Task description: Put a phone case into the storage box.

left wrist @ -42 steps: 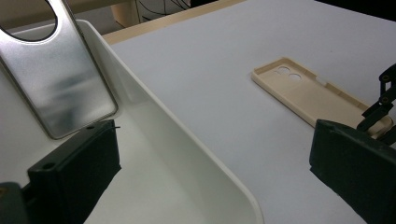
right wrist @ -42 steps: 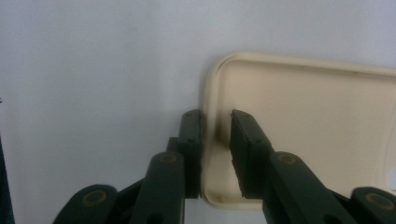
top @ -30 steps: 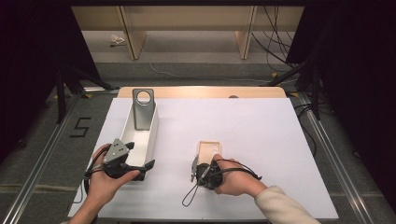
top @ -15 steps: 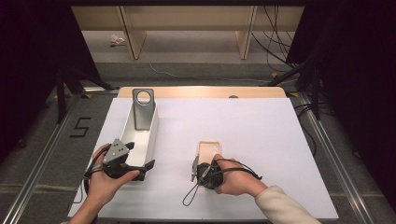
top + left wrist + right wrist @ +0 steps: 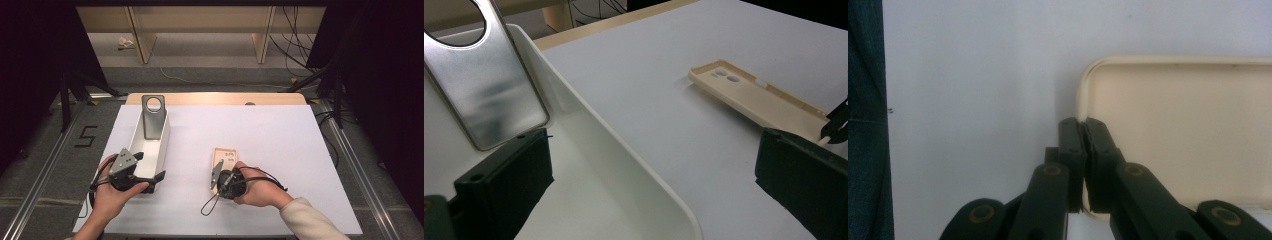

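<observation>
1. Right gripper [image 5: 1082, 125] — jaws clenched on the near long edge of the cream plastic phone case [image 5: 1178, 130], one jaw outside the rim, the other inside the shell. In the high view the right gripper [image 5: 218, 172] sits at the case's near left corner.
2. The cream plastic phone case [image 5: 226, 159] lies open side up on the white table cover [image 5: 260, 135], near the middle, camera holes at its far end. Its long axis runs away from the person.
3. Left gripper [image 5: 145, 180] — jaws spread apart, straddling the near wall of the white rectangular plastic bin [image 5: 159, 150]; one jaw inside, one outside, no squeeze visible.
4. A brushed-metal plate with a round hole [image 5: 479, 85] leans upright at the bin's far end.
5. Deciding relation: the bin lies to the left of the case, their long axes parallel. The right hand [image 5: 257, 185] already holds the case; a transfer would probably be a lift and leftward carry over the bin's long wall.
</observation>
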Demonstrator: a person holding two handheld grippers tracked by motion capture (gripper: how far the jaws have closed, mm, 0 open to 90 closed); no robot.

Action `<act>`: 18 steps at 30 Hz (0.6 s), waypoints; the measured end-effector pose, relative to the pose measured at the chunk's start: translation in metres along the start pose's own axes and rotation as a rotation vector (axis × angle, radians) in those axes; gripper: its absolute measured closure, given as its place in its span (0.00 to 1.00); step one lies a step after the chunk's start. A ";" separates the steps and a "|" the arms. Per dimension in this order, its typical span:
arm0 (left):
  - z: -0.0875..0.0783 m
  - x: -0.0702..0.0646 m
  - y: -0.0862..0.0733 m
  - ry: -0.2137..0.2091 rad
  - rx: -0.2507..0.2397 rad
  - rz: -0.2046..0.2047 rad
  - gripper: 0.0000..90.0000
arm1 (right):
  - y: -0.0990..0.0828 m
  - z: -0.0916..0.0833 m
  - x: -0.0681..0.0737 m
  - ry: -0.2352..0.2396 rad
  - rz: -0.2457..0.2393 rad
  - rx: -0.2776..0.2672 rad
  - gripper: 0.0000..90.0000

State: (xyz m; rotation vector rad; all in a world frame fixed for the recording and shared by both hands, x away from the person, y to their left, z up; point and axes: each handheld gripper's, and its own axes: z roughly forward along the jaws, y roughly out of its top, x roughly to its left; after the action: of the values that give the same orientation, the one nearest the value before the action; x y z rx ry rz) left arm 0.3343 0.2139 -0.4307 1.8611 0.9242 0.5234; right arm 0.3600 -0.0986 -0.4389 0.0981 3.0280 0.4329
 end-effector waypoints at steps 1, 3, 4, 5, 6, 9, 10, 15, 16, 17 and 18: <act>0.000 0.000 0.000 0.000 0.000 0.000 0.01 | -0.002 -0.002 -0.001 0.001 0.001 -0.018 0.98; 0.000 0.000 0.000 0.001 -0.002 -0.003 0.01 | -0.005 -0.006 -0.003 -0.004 0.010 -0.048 0.98; 0.000 0.000 0.000 0.001 -0.003 -0.004 0.01 | -0.006 -0.008 -0.003 -0.007 0.019 -0.057 0.98; 0.000 0.000 0.000 0.001 -0.003 -0.003 0.02 | -0.007 -0.010 -0.004 -0.010 0.022 -0.070 0.98; 0.000 0.000 0.000 0.001 -0.003 -0.003 0.02 | -0.008 -0.011 -0.004 -0.012 0.024 -0.085 0.98; -0.001 0.000 0.001 0.001 -0.005 -0.005 0.02 | -0.009 -0.014 -0.005 -0.021 0.033 -0.123 0.98; -0.001 0.000 0.001 0.001 -0.005 -0.005 0.02 | -0.009 -0.015 -0.006 -0.025 0.025 -0.137 0.98; -0.001 0.001 0.000 0.001 -0.006 -0.008 0.02 | -0.009 -0.016 -0.005 -0.028 0.010 -0.187 0.98; -0.001 0.001 0.000 0.001 -0.006 -0.007 0.02 | -0.009 -0.017 -0.005 -0.028 0.010 -0.198 0.98; -0.001 0.001 0.000 0.000 -0.007 -0.008 0.02 | -0.009 -0.017 -0.005 -0.028 0.006 -0.213 0.98; -0.001 0.001 0.000 0.000 -0.006 -0.008 0.02 | -0.009 -0.018 -0.005 -0.032 0.007 -0.222 0.98</act>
State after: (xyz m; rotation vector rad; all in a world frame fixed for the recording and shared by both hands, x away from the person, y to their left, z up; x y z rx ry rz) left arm 0.3341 0.2151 -0.4298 1.8511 0.9288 0.5207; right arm 0.3624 -0.1125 -0.4238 0.1004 2.9258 0.7563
